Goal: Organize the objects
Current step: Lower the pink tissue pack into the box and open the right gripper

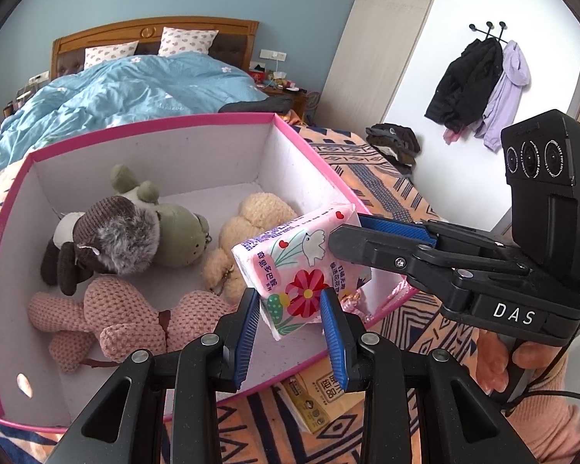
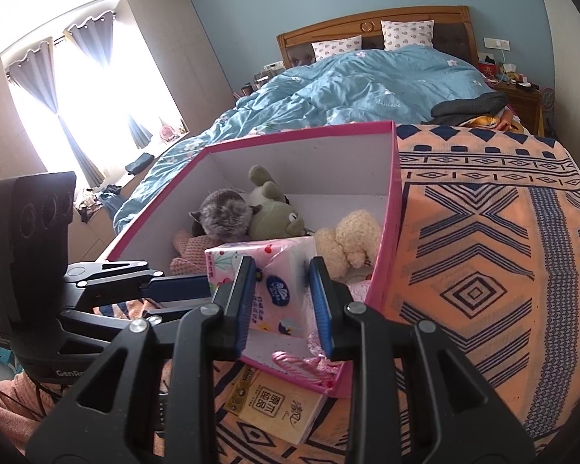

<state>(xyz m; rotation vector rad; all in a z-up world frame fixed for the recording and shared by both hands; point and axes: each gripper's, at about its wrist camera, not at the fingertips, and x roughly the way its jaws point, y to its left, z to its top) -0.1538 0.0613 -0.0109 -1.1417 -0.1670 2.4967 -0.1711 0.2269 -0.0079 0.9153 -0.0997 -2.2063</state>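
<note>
While both tongs meet over the near corner of the pink box, each view shows a pink tissue pack between blue-padded fingers. Seen from the left wrist, the left tongs sit at six o'clock with their jaws partly open; the pack's lower corner lies between the pads, but I cannot tell whether they press on it. Coming in from three o'clock in that same view, the right tongs are closed on the pack's right-hand end, holding it tilted above the box's near right corner. From the right wrist, the right tongs pinch the pack between both pads, and the left tongs reach in from nine o'clock.

Just under the box's near edge, at six o'clock, a yellow-brown tissue pack lies on the patterned orange blanket.

Inside the box, a pink knitted toy lies at eight o'clock, a cream plush at centre, and a brown furry toy leans against a green plush farther in.

Beyond the box, toward twelve o'clock, a blue quilt covers the bed up to the wooden headboard.
</note>
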